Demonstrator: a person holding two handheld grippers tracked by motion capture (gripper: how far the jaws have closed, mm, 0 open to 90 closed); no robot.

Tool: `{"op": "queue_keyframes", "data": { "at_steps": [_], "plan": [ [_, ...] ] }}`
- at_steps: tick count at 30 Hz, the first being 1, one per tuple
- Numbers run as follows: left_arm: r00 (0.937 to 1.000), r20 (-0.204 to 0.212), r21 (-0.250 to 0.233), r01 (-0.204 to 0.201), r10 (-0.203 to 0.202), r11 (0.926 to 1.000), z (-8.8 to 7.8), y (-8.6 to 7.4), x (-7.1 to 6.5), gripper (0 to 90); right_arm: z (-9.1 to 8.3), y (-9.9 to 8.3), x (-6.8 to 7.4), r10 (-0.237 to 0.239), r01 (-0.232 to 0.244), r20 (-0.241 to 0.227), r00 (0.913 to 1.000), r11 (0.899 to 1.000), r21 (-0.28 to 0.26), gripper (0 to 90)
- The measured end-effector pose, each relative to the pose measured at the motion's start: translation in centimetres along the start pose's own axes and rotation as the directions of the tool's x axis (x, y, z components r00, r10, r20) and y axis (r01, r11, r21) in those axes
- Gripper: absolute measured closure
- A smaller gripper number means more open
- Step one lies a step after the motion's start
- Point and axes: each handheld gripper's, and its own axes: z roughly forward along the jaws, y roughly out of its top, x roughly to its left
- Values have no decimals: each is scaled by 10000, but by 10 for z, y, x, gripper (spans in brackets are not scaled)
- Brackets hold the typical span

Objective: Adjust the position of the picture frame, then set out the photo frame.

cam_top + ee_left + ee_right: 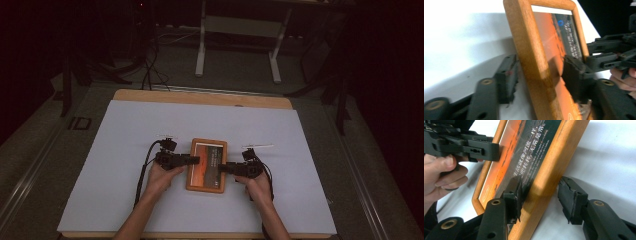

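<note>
On the white sheet (130,165) that covers the table, just nearer the person than its middle, lies a wooden picture frame (207,165) with an orange print under glass, and a gripper comes at it from either long side. At the left, the left gripper (194,160) straddles the frame's left rail: in the left gripper view one jaw sits outside the wood and the other over the glass, both close against the rail, yet a thin gap may remain, so I cannot tell whether it truly grips or only brackets the rail. In the middle, the frame (537,65) appears tilted in that view — though this may be only the camera's angle, and from above it looks flat on the sheet. At the right, the right gripper (223,168) reaches over the opposite rail; its own view shows the jaws standing wide, one pad resting on the glass side and the other well clear of the frame's (554,162) outer edge, so nothing is held there yet. The step in hand seems to be taking the frame by both rails to lift or stand it. To do it well, the right jaws should close squarely on wood rather than glass — both grips level and opposite each other, so the frame doesn't twist.
</note>
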Motion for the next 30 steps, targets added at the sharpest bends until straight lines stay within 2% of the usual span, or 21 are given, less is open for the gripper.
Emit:
{"op": "queue_keyframes", "data": {
  "at_steps": [3,6,9,12,13,14,18,21,27,30],
  "plan": [
    [9998,-180,-121,-3,1,9999,-5,-1,-1,403,0,-1,1,-180,182,159,9997,9998,-97,516],
    [9997,-239,-337,-57,49,9994,-12,-4,-3,405,-3,0,1,-212,219,316,9993,9995,-225,511],
    [9982,-503,-548,-364,337,9978,-23,-11,-8,411,-7,1,0,-243,257,349,9991,9989,-404,506],
    [9937,-874,-724,-763,699,9944,-33,-16,-14,423,-12,2,1,-379,406,443,9983,9972,-625,505],
    [9937,-874,-724,-763,699,9944,-33,-16,-14,426,-12,2,1,-379,406,443,9983,9972,-625,505],
    [9867,-1186,-761,-1207,1112,9898,-39,-21,-17,429,-15,3,3,-498,539,541,9973,9956,-761,503],
    [9720,-1507,-680,-1920,1801,9790,-49,-33,-24,446,-21,5,7,-815,881,698,9942,9915,-959,501],
    [9560,-1880,-748,-2427,2254,9672,-58,-41,-28,447,-25,5,12,-1202,1291,891,9887,9864,-1019,500],
    [9425,-2284,-1017,-2725,2442,9568,-66,-52,-31,450,-31,6,21,-1816,1968,1314,9746,9737,-1145,503],
    [9437,-2201,-1068,-2749,2469,9555,-67,-57,-33,458,-32,6,23,-2045,2226,1504,9672,9680,-1154,528]
  ]
}}
